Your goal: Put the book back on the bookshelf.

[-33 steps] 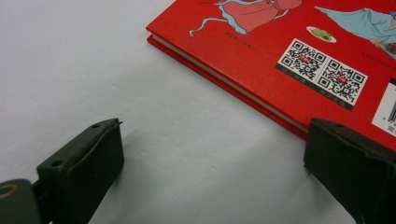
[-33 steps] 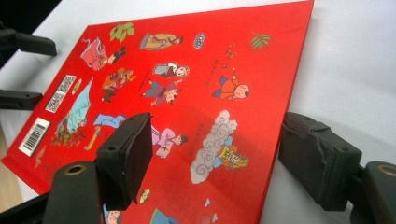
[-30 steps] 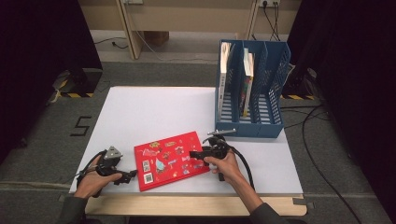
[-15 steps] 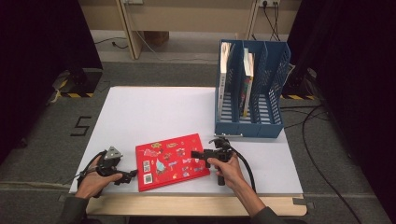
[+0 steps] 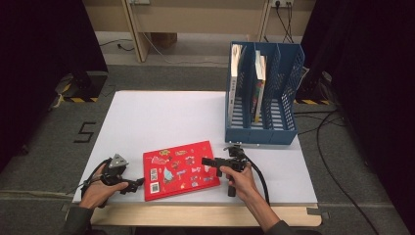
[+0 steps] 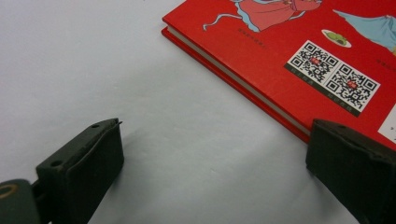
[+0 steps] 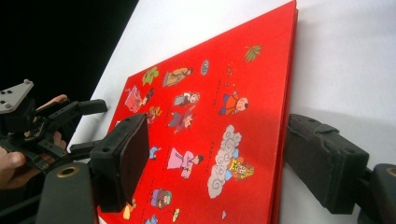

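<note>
High view: a red book [image 5: 179, 169] is seen lying flat near the front edge of the white counter [image 5: 161, 117], well apart from the blue file rack [image 5: 264, 98] at the right rear. The left tool [image 5: 138, 184] is held just beside the book's left edge; the right tool [image 5: 204, 163] is reached over its right part.

Left gripper view: the left tool [image 6: 212, 163] is spread wide, low over bare counter, with the book's [image 6: 299, 60] corner just ahead of one jaw. Nothing is pinched.

Right gripper view: the right tool [image 7: 217, 158] is spread wide, having just been opening. The book's [image 7: 215, 116] right edge lies between the jaws; no pad is pressed on it.
</note>
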{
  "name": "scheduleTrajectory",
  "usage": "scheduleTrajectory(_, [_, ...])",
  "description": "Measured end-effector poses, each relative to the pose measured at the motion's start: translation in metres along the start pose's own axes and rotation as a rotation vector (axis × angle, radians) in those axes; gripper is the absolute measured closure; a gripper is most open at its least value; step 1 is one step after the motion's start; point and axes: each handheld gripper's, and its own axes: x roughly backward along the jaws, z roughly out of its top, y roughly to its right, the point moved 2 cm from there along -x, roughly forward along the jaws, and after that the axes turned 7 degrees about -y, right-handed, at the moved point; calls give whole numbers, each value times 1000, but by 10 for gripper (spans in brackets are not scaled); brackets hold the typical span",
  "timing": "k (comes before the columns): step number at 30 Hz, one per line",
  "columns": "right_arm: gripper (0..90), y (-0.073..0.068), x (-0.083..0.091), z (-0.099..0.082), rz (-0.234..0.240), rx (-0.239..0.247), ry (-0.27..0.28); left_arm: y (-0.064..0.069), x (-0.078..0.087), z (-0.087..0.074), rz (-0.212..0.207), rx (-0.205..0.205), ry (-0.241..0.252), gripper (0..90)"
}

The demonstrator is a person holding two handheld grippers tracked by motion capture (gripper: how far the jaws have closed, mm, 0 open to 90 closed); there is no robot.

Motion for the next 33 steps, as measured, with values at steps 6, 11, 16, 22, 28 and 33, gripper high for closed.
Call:
scheduleTrajectory(6, [256,-11,10,12,33,58,35,1,0,0,2,6,1,25])
scheduleTrajectory(11, [292,-20,15,26,3,130,26,3,-2,2,11,16,2,0])
scheduleTrajectory(16, [311,-39,20,51,-32,193,-20,6,-4,4,16,14,3,0])
scheduleTrajectory(22, [361,-79,28,81,-34,278,-28,7,-6,6,15,18,13,0])
scheduleTrajectory(28, [392,-119,28,98,-68,385,-48,10,-8,8,20,26,22,0])
scheduleTrajectory(33, [394,-142,26,107,-73,436,-67,10,-9,10,12,48,44,0])
